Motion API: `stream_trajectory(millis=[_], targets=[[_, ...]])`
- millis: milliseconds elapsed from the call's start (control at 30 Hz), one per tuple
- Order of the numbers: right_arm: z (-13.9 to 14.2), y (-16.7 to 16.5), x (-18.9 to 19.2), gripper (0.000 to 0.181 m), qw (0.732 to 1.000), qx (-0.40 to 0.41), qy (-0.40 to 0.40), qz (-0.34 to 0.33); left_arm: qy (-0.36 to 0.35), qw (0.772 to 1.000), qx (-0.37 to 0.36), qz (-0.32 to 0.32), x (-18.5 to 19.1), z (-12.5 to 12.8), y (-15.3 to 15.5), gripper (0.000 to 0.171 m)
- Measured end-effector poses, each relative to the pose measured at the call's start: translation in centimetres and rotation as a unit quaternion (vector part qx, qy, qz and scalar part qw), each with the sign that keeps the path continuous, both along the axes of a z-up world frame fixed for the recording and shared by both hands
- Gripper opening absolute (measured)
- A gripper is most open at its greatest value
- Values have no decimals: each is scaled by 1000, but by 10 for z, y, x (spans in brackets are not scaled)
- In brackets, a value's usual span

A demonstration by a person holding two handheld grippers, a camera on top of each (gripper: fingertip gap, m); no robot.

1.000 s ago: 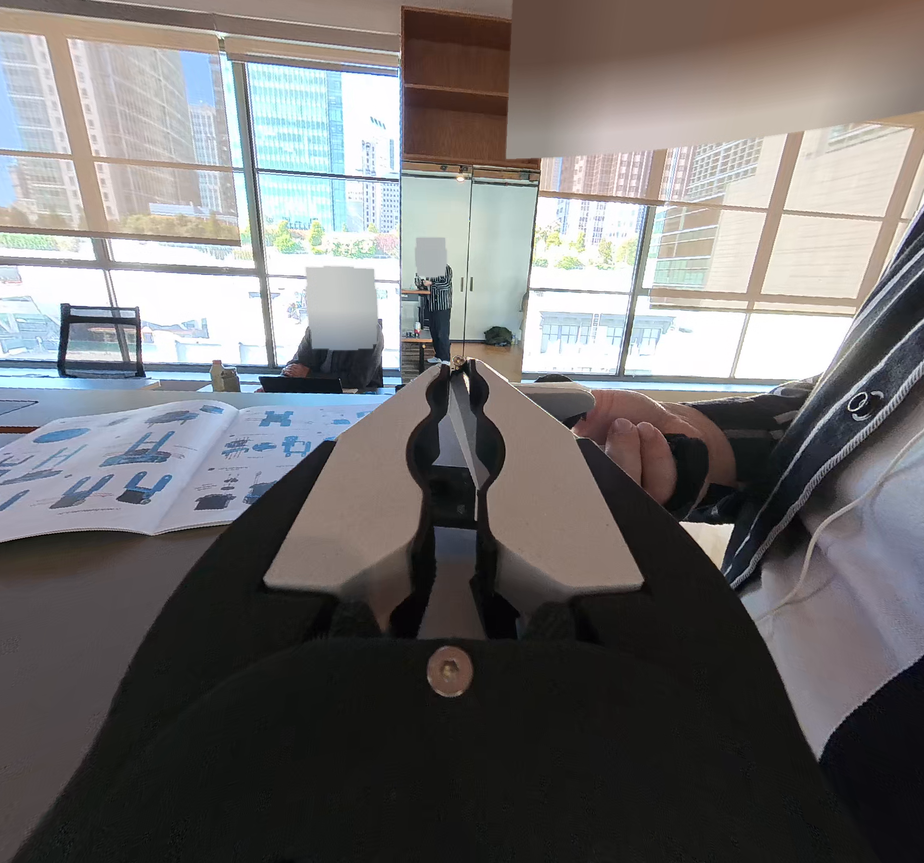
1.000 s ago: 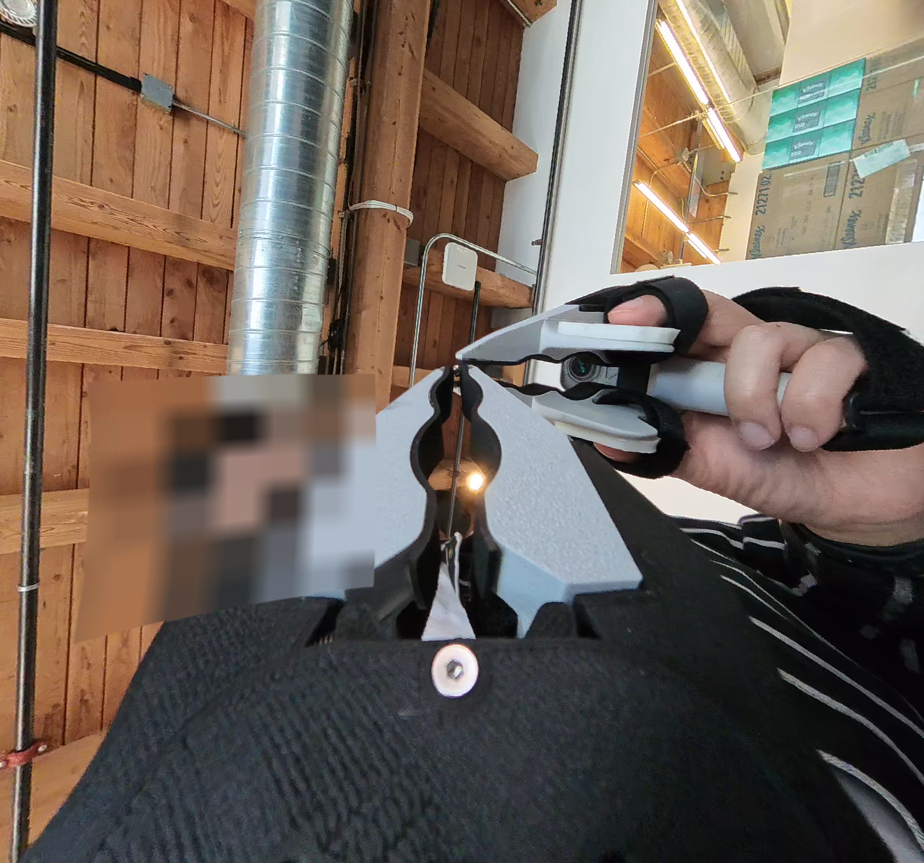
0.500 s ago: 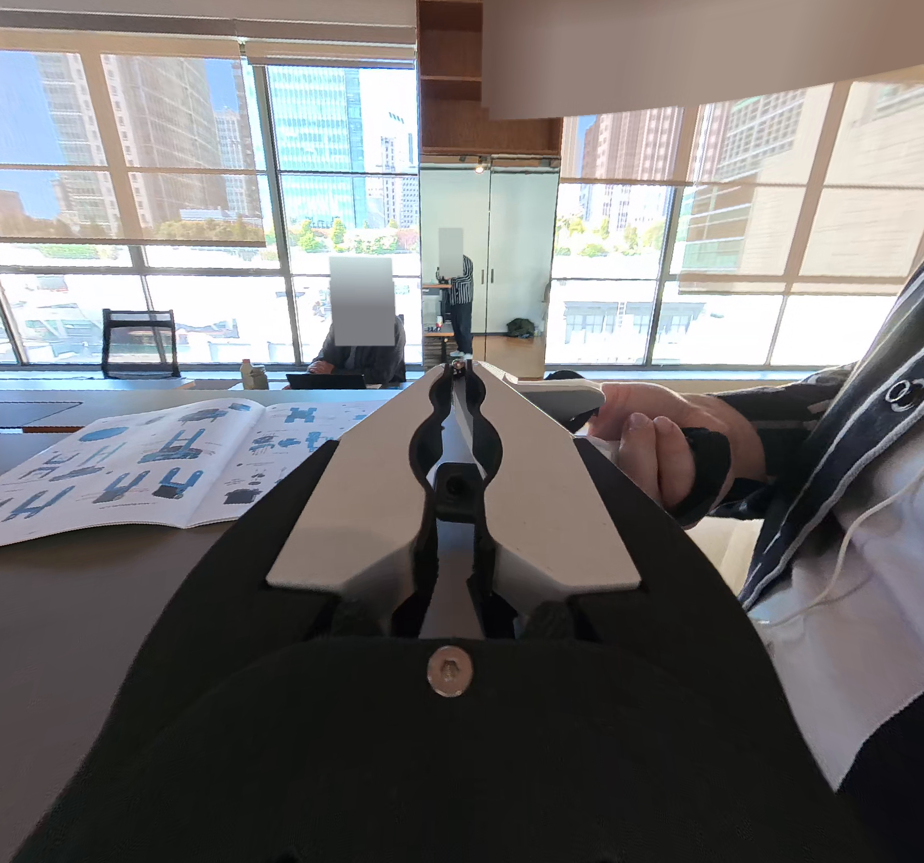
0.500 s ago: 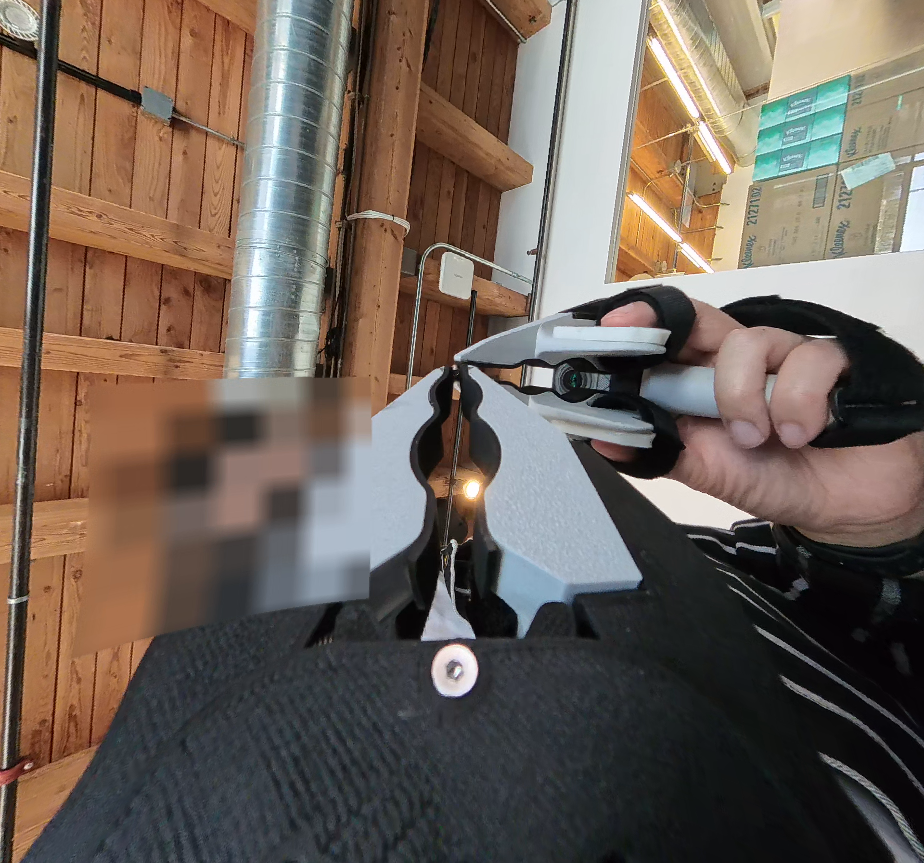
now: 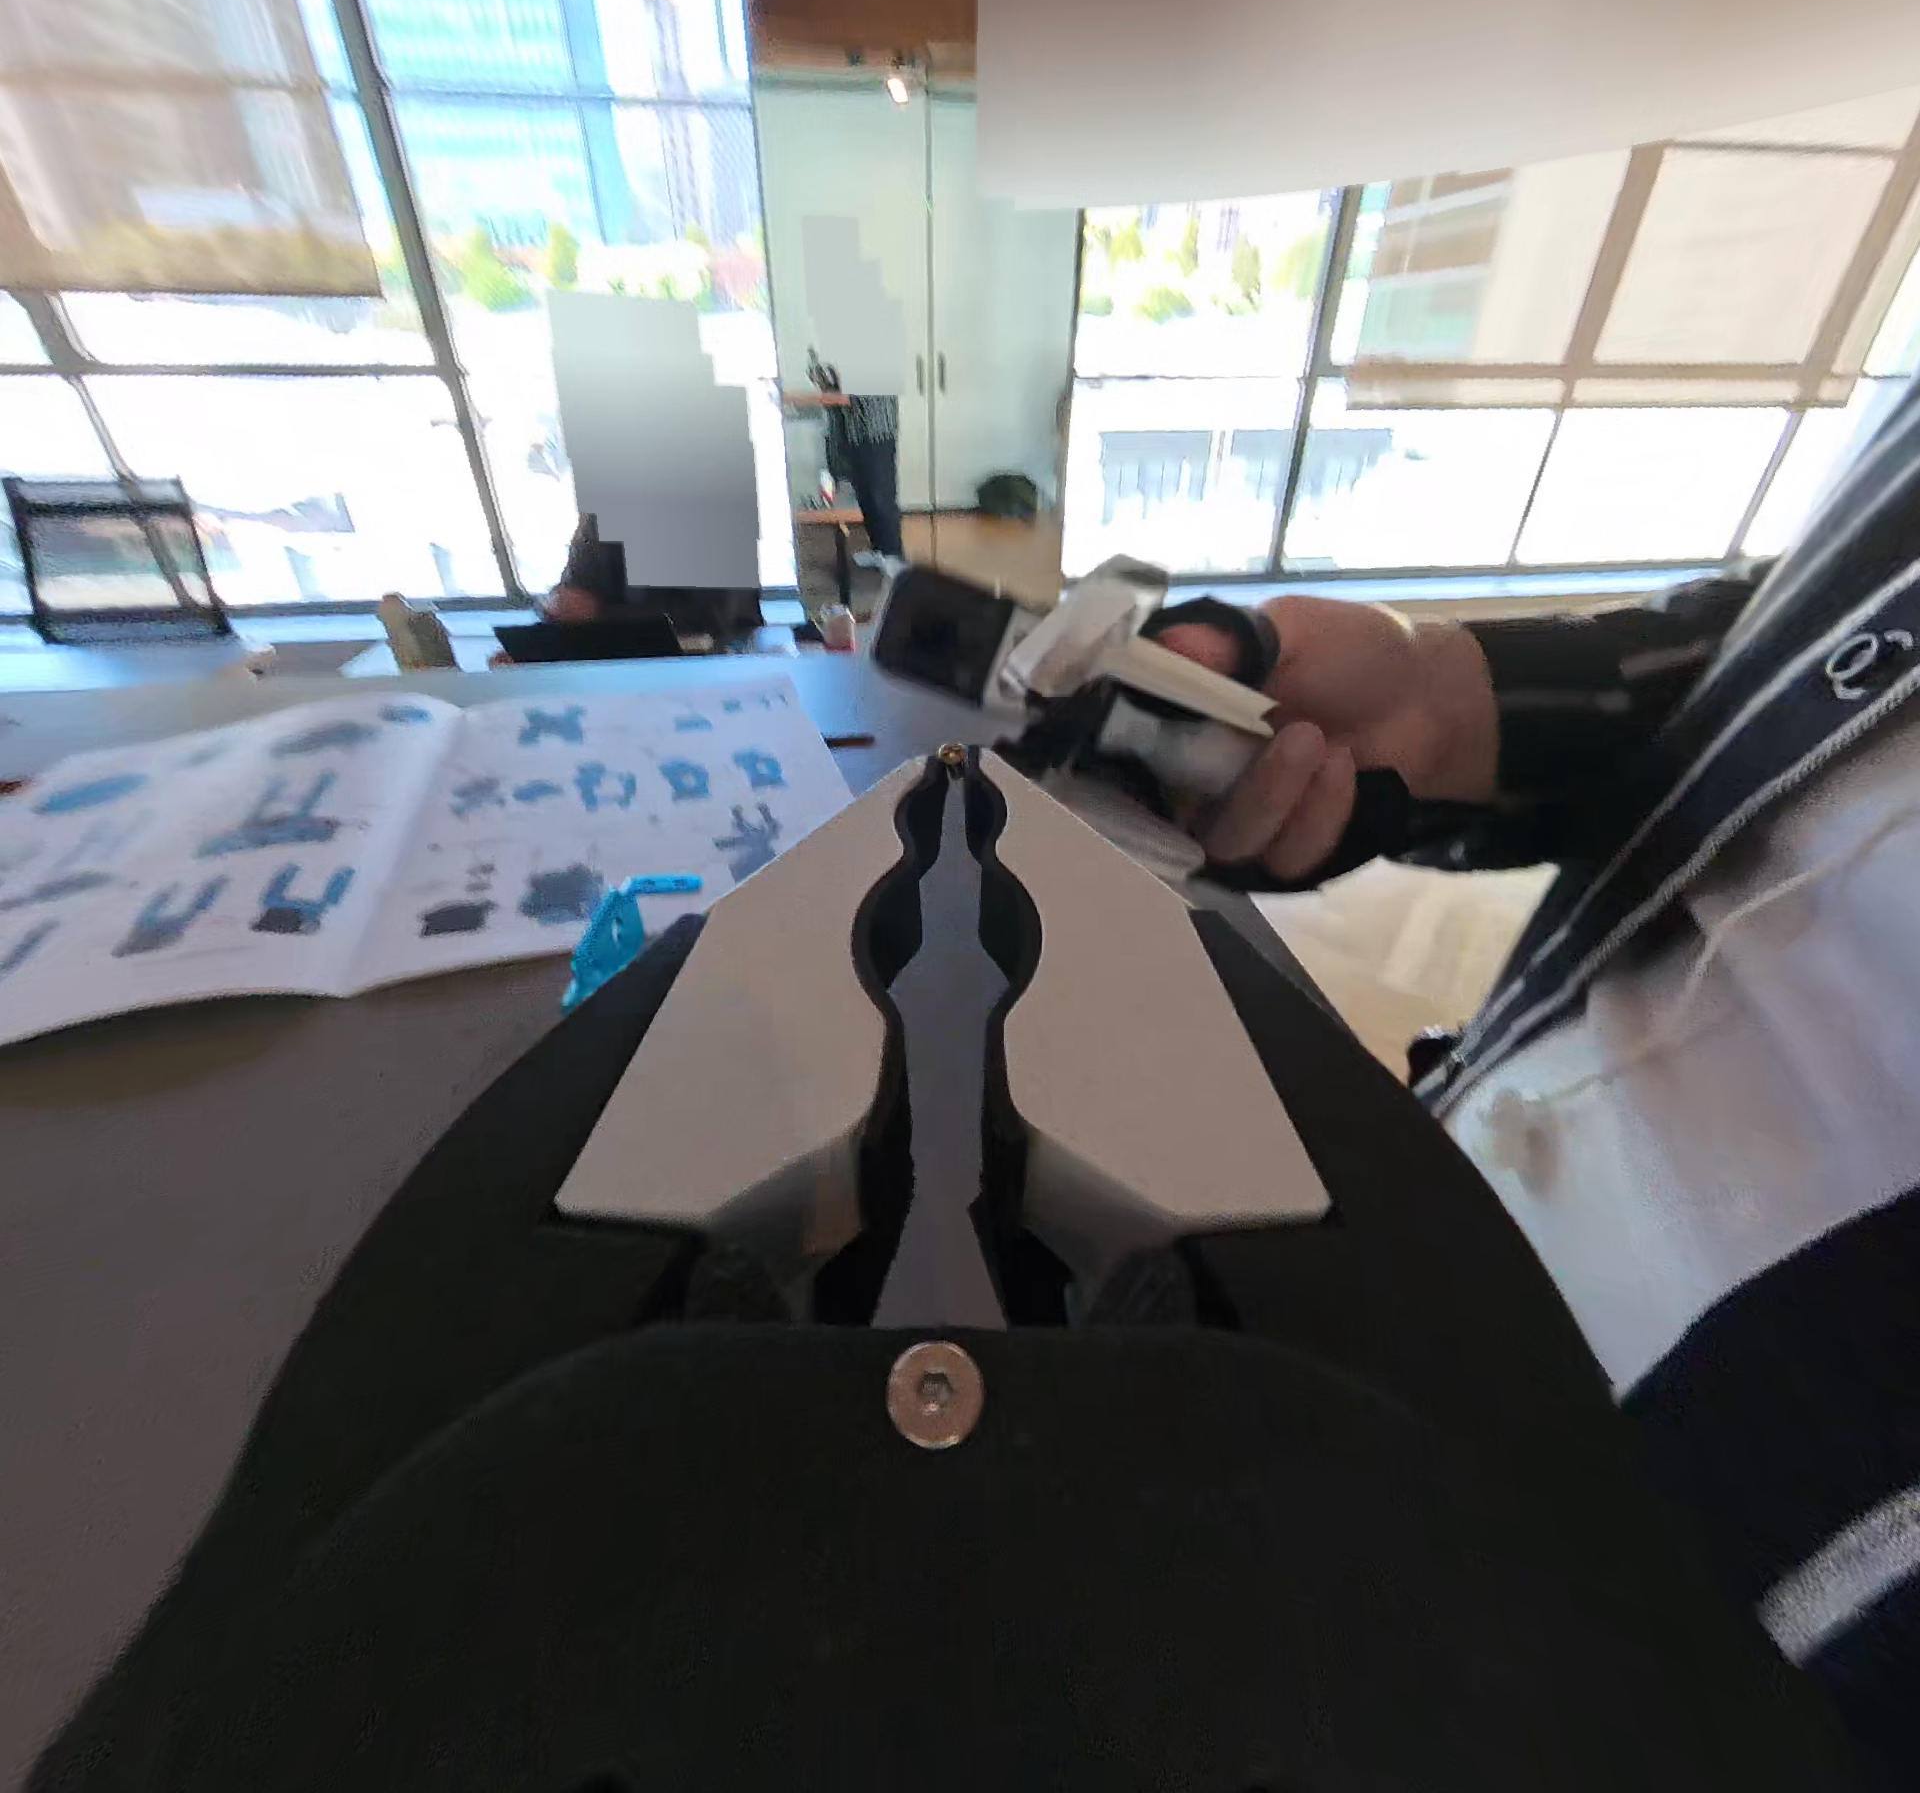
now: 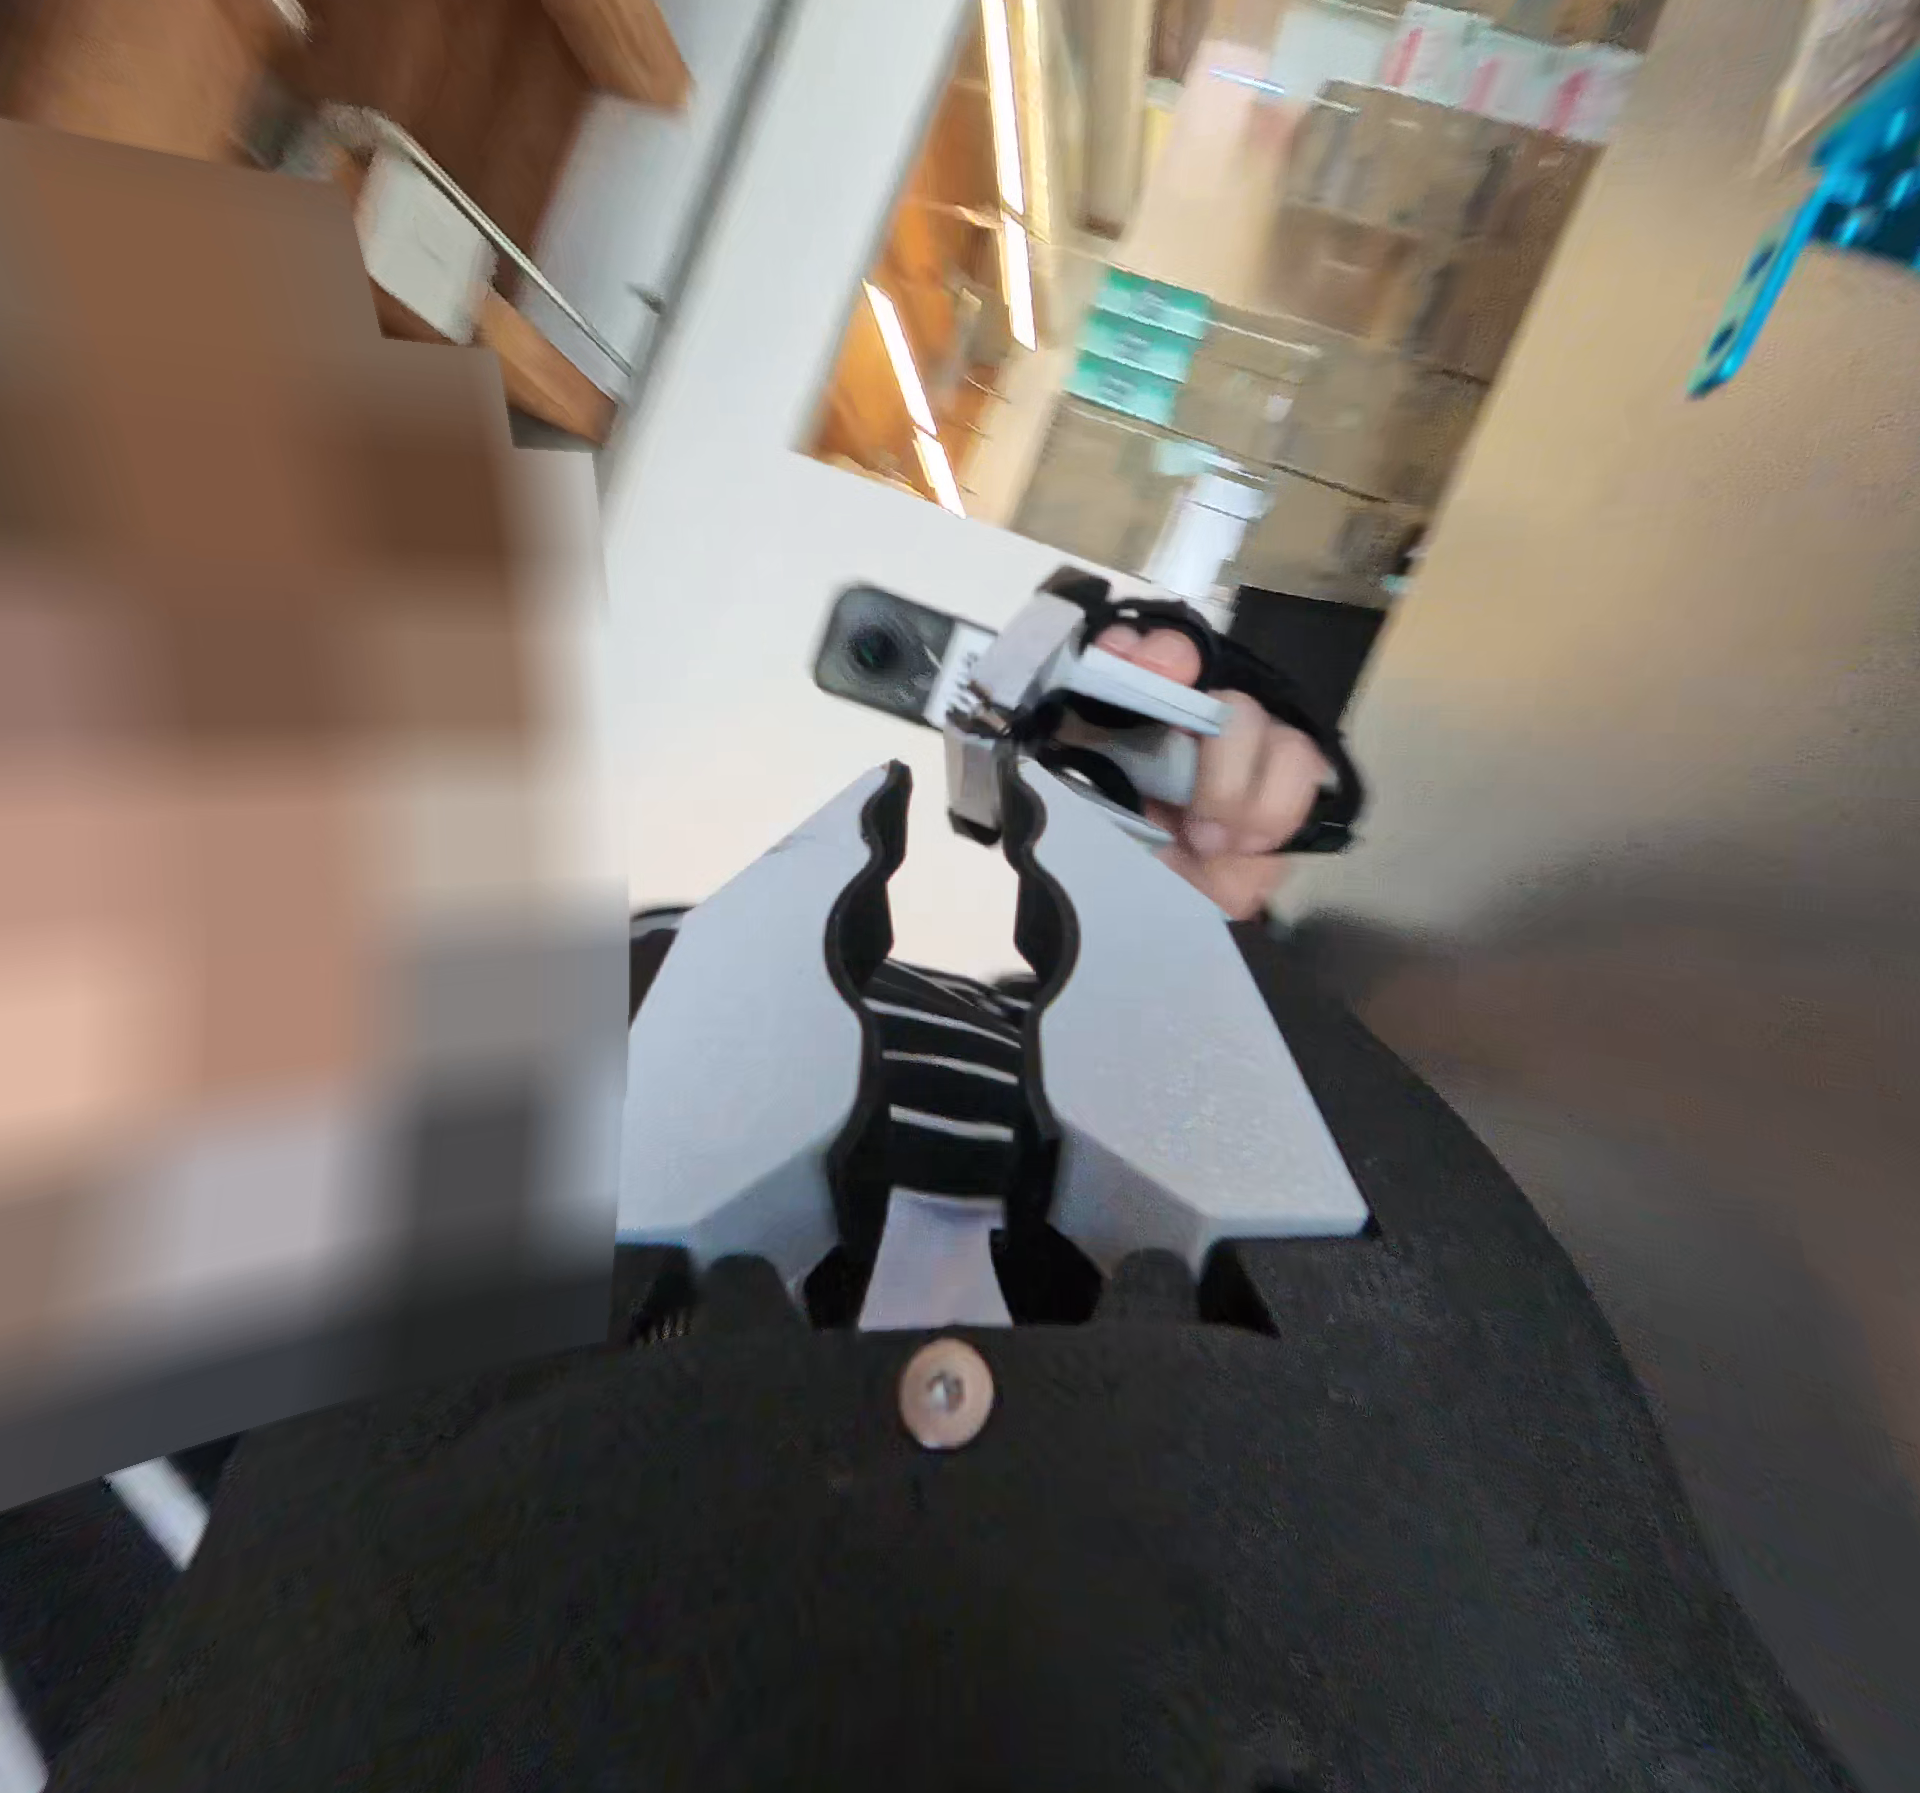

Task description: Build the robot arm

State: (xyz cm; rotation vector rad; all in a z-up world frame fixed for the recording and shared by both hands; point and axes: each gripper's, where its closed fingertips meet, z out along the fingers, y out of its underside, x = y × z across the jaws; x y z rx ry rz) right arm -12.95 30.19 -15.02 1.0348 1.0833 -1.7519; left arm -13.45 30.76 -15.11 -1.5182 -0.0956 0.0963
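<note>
Between the tips of the left gripper [image 5: 952, 773] sits a small brass-coloured piece [image 5: 951, 754], too small to tell what it is. The jaws are drawn almost together, with only a thin dark slit behind the tips, so the piece appears pinched at the very ends and nowhere else. It hangs in the air above the far edge of the table [image 5: 208, 1172], touching nothing but the tips.

Just beyond it and to the right is the right gripper [image 5: 1049, 715], carried in a hand [image 5: 1361, 704] with black straps. Its camera end faces this way, and it is near the piece but apart from it. In its own view the right gripper [image 6: 956, 793] stands with jaws parted and nothing between them. Only a striped sleeve [image 6: 945, 1057] shows through the gap. The left gripper appears close ahead of it in that view, though motion blur hides the detail.

On the table an open booklet [image 5: 416, 829] with blue and grey drawings lies to the left. A blue plastic part [image 5: 613, 933] rests just beside its near right corner, partly hidden by the left gripper's body.

With so slight a hold on so small a piece, I judge that an even squeeze and slow, level movement matter most. Any slackening or a knock from the other tool would likely drop it.
</note>
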Motion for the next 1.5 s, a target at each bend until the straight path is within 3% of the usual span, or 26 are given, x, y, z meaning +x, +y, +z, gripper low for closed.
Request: stream_trajectory(millis=[33, 100, 200, 367, 467, 533, 633, 933, 1100, 1133, 1200, 1333, 1500], targets=[[-6, 0, 3, 15, 997, 57, 44, -3, -11, 1000, -18, -8, -1, -6, 0, 1], [-23, 2, 3, 12, 972, 185, 142, -16, -28, 998, -49, -22, -1, -17, -2, 2], [-44, 7, -4, 13, 900, 338, 272, -38, -39, 994, -98, -37, 2, -35, 0, 2], [-50, 9, -8, 11, 829, 426, 360, -26, 1, 988, -156, -15, 1, -51, 4, 2], [-48, 11, -6, 12, 767, 458, 448, -21, 7, 984, -174, -22, 4, -57, 5, 2], [-56, 11, -1, 12, 731, 479, 485, 4, 12, 983, -182, -25, 5, -60, 6, 2], [-77, 14, -1, 13, 698, 513, 498, 36, 25, 982, -186, -30, 8, -61, 8, 2], [-77, 15, -2, 12, 712, 496, 496, 22, 30, 977, -205, -41, 13, -69, 11, 0], [-78, 18, -1, 12, 748, 472, 468, 8, 16, 978, -205, -38, 10, -73, 13, 0], [-83, 20, -3, 12, 745, 482, 462, 8, 12, 977, -212, -36, 9, -76, 13, 0], [-91, 30, -11, 12, 727, 512, 458, 0, 8, 973, -230, -25, 3, -84, 12, 0], [-93, 36, -11, 12, 746, 502, 436, -11, -3, 965, -262, 15, -14, -99, 3, 0], [-101, 44, -29, 12, 751, 524, 401, -36, -58, 964, -255, 50, -33, -101, -8, 0]])
